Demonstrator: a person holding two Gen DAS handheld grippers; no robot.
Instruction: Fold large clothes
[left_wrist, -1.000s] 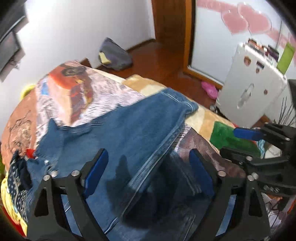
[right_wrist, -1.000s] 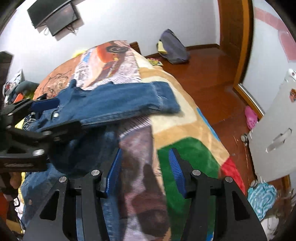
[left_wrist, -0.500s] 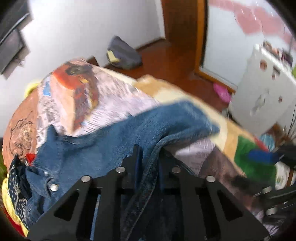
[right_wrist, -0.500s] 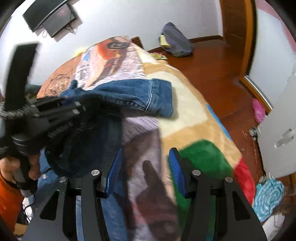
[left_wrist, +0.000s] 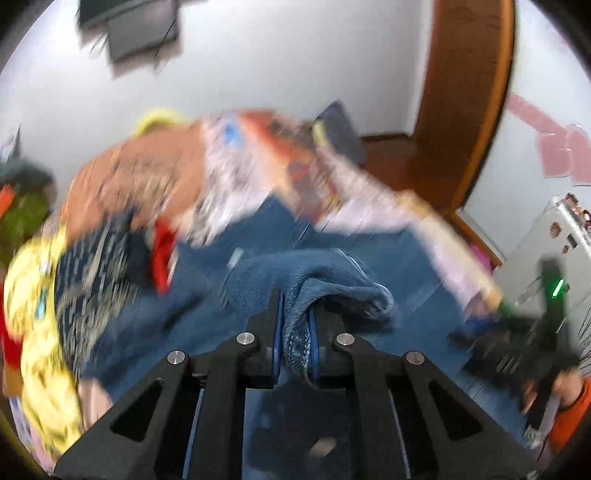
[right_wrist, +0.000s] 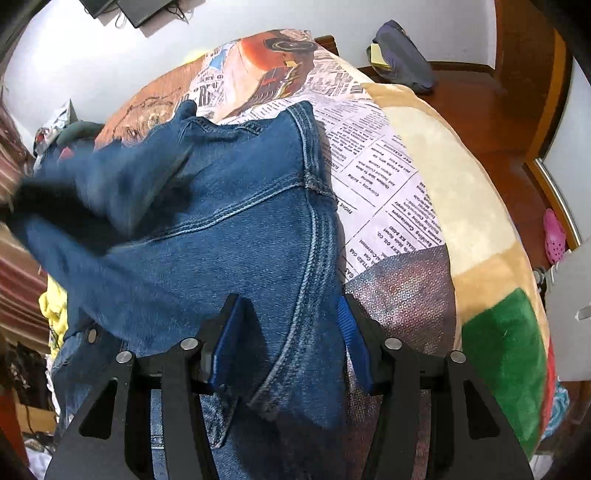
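Ahead of the right gripper a bed (right_wrist: 424, 155) under a patchwork blanket (right_wrist: 495, 339) meets a white wall (right_wrist: 258, 18) with a dark screen (right_wrist: 147, 9) up left (partly cropped), red-brown wood floor (right_wrist: 480, 110) and a slumped grey bag (right_wrist: 402, 62) lying to its right.

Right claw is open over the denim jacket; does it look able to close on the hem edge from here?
Probably yes. The right claw is open, with the denim jacket hem between its fingers and nothing covering it. The left claw grips another fold, off to the side.
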